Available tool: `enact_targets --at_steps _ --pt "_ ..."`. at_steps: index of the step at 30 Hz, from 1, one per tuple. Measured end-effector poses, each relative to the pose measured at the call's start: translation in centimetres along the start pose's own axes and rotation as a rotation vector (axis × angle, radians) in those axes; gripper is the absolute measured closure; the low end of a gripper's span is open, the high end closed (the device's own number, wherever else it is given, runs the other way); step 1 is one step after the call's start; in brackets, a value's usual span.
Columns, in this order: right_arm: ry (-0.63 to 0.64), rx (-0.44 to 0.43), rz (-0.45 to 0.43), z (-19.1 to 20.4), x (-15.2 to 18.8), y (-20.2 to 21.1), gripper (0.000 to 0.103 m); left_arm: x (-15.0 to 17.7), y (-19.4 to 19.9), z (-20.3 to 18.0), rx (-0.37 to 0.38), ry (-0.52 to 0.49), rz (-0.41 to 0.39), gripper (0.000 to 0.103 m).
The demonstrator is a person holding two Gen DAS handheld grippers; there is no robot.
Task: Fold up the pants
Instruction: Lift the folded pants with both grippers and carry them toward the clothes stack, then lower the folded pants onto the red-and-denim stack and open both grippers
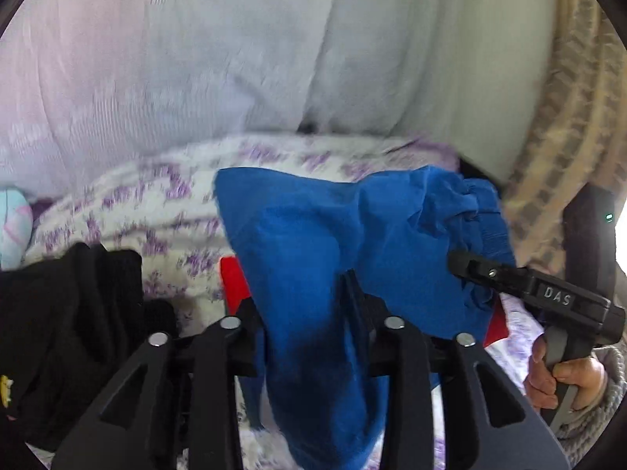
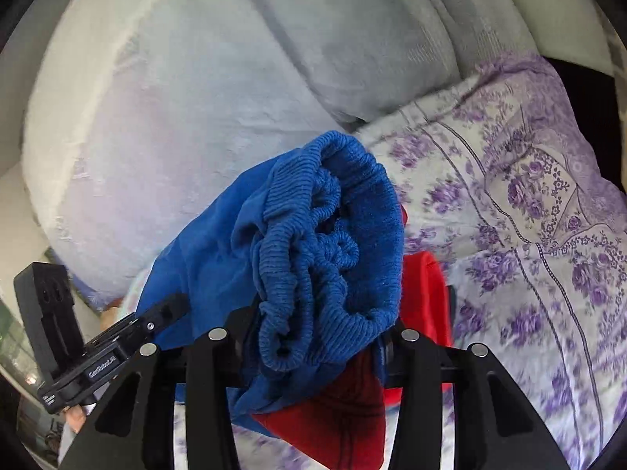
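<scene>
I am holding a pair of soft blue knit pants up off the bed with both tools, the cloth hanging between them above a white bedspread printed with purple flowers. My left gripper is clamped on the plain body cloth, which is bunching thick between the jaws and draping down past them. My right gripper is pinching the ribbed, gathered elastic waistband; in the left wrist view its narrow tip is biting into the fabric near that gathered edge, jaws together on cloth. Judging by the drape, this garment is light, limp and stretchy, with no stiffness to hold a crease on its own; the ribbing looks grippy, the plain cloth smoother and likelier to slide. The waistband is the firmest hold, being doubled and elastic, so I am judging it the best anchor, with the other grip better placed at a leg hem or side seam so the legs can hang straight. Held this bunched, layers may be caught together, and I cannot tell how many each jaw is gripping. A red fabric piece is lying just under the pants and could get dragged along. A black garment is sitting to the left, and large pale pillows are standing behind.
</scene>
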State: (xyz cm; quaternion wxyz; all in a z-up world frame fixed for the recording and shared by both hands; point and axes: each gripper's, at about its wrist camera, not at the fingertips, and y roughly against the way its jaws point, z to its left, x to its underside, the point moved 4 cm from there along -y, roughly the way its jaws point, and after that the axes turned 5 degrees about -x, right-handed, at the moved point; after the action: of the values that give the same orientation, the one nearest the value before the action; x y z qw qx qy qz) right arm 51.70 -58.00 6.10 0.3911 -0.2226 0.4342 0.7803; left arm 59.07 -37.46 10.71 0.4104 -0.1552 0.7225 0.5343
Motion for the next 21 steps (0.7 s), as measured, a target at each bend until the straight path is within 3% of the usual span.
enact_targets --at_steps 2,3,4,6,8,10,12,14,15,18,21 --pt "0.014 0.14 0.048 -2.5 1.3 -3.9 0.052 2.1 -4.8 1.2 -0.09 0.004 0.082 0.066" --pt "0.023 0.166 0.027 -3.0 1.6 -4.7 0.05 3.6 -6.9 1.7 -0.112 -0.001 0.121 0.062" --pt "0.044 0.168 -0.008 -3.1 1.9 -4.9 0.048 4.6 -7.8 2.1 -0.108 0.0 0.118 0.052" --pt "0.073 0.182 -0.031 -2.4 2.0 -4.9 0.043 5.6 -7.7 2.9 -0.185 -0.003 0.045 0.036" --pt "0.106 0.241 -0.03 -1.8 1.5 -4.5 0.029 5.4 -7.2 2.9 -0.198 -0.027 0.041 0.037" --pt "0.129 0.239 -0.066 -1.3 0.9 -3.1 0.028 4.9 -6.3 2.7 -0.224 -0.048 0.027 0.037" --pt "0.14 0.255 -0.168 -0.2 0.9 0.1 0.028 4.7 -4.0 2.3 -0.252 -0.063 -0.001 0.037" --pt "0.141 0.296 -0.249 0.9 1.9 3.7 0.027 5.1 -1.4 1.5 -0.27 -0.076 -0.044 0.027" --pt "0.136 0.318 -0.277 1.3 2.8 5.0 0.024 5.6 0.5 1.1 -0.301 -0.08 -0.084 0.012" --pt "0.131 0.394 -0.339 3.0 8.2 9.0 0.008 8.9 5.8 0.0 -0.348 -0.061 -0.193 0.005" --pt "0.156 0.438 -0.4 5.1 13.9 11.5 0.004 12.5 8.2 -0.9 -0.325 -0.03 -0.184 0.005"
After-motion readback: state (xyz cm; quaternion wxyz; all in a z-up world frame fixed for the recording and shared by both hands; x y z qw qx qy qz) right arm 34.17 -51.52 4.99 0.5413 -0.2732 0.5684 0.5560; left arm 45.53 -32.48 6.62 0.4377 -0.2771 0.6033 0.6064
